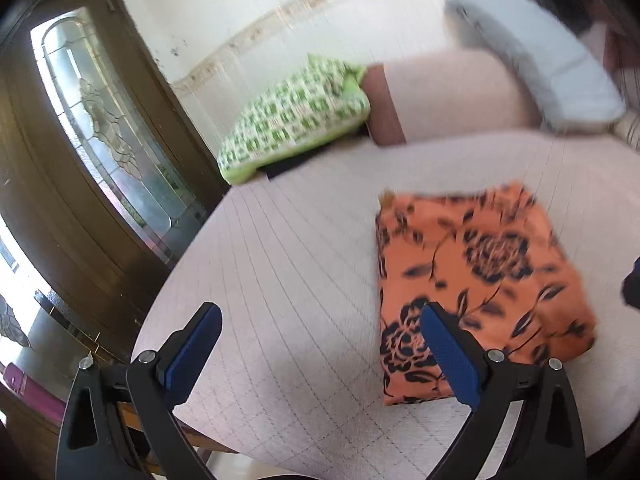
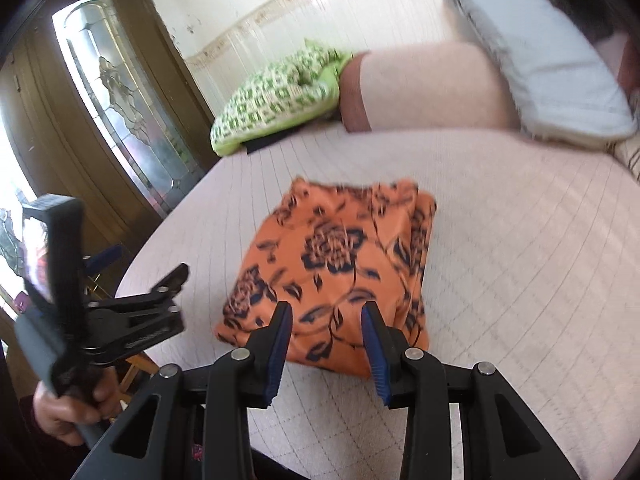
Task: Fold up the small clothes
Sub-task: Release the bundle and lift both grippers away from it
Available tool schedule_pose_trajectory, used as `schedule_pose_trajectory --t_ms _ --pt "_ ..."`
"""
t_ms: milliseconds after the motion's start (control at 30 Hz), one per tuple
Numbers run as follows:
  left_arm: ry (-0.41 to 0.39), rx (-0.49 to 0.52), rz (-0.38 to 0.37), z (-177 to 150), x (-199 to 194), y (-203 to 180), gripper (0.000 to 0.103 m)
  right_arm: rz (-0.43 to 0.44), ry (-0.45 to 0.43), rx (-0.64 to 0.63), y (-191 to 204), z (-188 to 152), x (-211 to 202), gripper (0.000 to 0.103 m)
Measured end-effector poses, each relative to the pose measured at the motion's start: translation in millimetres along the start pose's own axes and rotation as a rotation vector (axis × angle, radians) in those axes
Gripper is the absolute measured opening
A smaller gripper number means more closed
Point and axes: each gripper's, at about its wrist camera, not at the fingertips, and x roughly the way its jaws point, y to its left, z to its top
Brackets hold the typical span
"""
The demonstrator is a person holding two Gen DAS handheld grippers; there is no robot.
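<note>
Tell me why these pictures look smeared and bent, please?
Left wrist view: motion blur smears the orange floral cloth and grey pillow; the fingers stay sharp. Right wrist view: the same blur, bright door glass, fisheye curving the bed's edge.

Home, bedroom-like living space. Bed (image 2: 500, 240) with pale quilted cover fills view. Green-and-white patterned pillow (image 1: 296, 116) at far left corner of bed, grey pillow (image 1: 536, 68) at far right, pinkish bolster (image 2: 424, 92) between them. Dark wooden door (image 1: 108, 160) with leaded decorative glass panel beside bed's left edge. White wall (image 2: 304, 4) with tiled border strip behind. Folded orange floral garment (image 2: 336, 272) on cover.
</note>
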Motion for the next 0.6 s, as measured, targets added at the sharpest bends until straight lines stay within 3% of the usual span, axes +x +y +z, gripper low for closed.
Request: schedule_pose_trajectory --t_ms 67,133,367,600 --pt "-0.018 -0.022 -0.004 7 -13 7 0.099 -0.021 -0.023 -0.020 7 4 -10 0.040" --pt "-0.031 -0.042 -0.011 12 -25 12 0.100 -0.051 -0.040 -0.031 14 7 -20 0.051" --pt "-0.080 -0.061 -0.057 23 -65 14 0.100 -0.136 -0.082 -0.078 36 4 -49 0.051" --pt "-0.133 -0.072 -0.093 31 -96 21 0.100 -0.134 -0.125 -0.095 48 5 -70 0.051"
